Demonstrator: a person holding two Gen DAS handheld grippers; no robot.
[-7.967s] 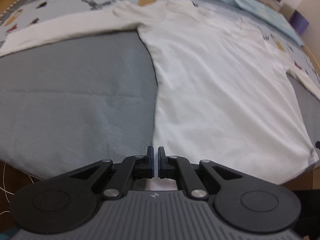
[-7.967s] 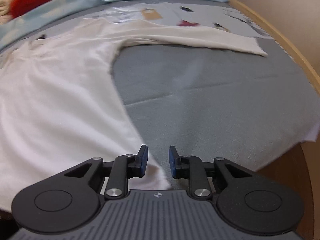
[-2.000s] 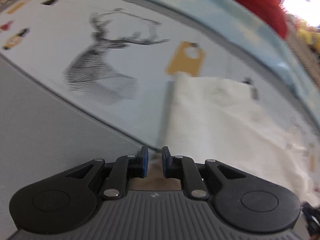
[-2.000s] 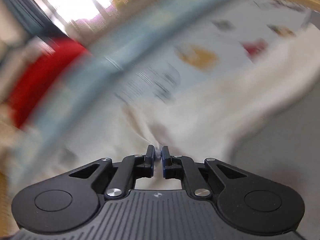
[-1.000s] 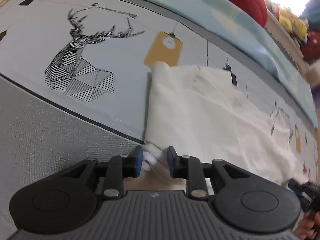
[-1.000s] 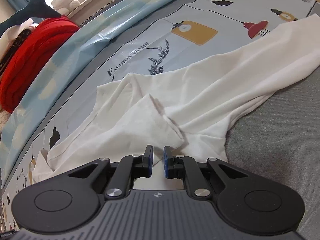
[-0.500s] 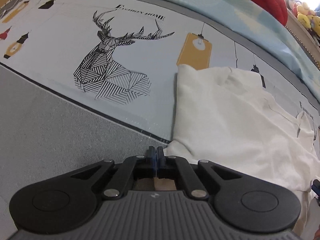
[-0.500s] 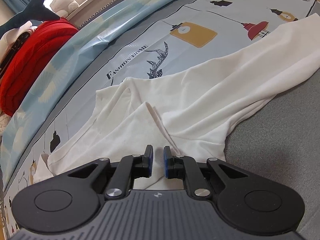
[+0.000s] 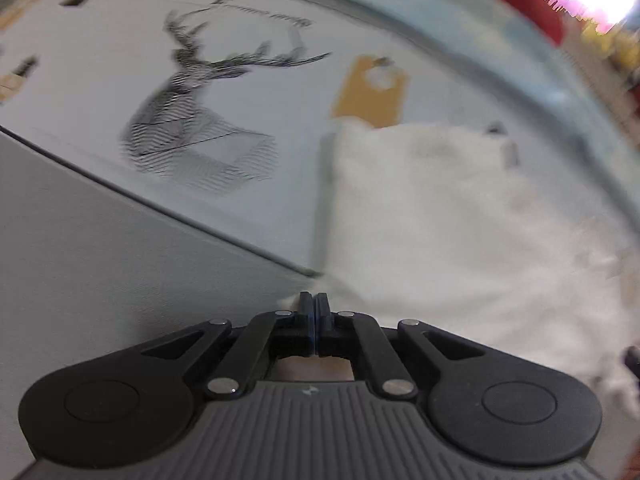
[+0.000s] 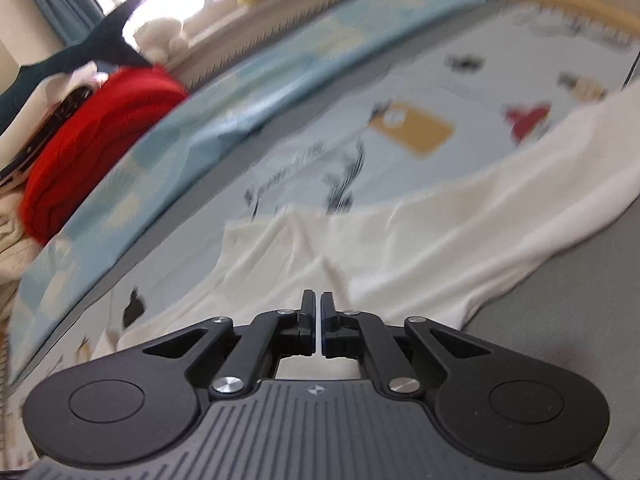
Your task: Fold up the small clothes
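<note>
A white long-sleeved shirt (image 9: 440,220) lies on the bed, its body folded up toward the collar; both views are blurred by motion. My left gripper (image 9: 314,300) is shut on the shirt's folded left edge, with a bit of white cloth showing at the fingertips. In the right wrist view the shirt (image 10: 400,248) is rumpled, and its sleeve (image 10: 580,168) stretches away to the right. My right gripper (image 10: 320,300) is shut on a fold of the shirt at its near edge.
The bed has a grey blanket (image 9: 100,260) and a pale sheet with a deer print (image 9: 200,120) and a yellow tag print (image 9: 370,88). A light blue cover (image 10: 240,100), a red bundle (image 10: 100,136) and soft toys lie at the far side.
The left gripper closed on the shirt's folded edge within the last second. The right gripper narrowed its small gap and shut on the cloth. Both views now blur with motion.
</note>
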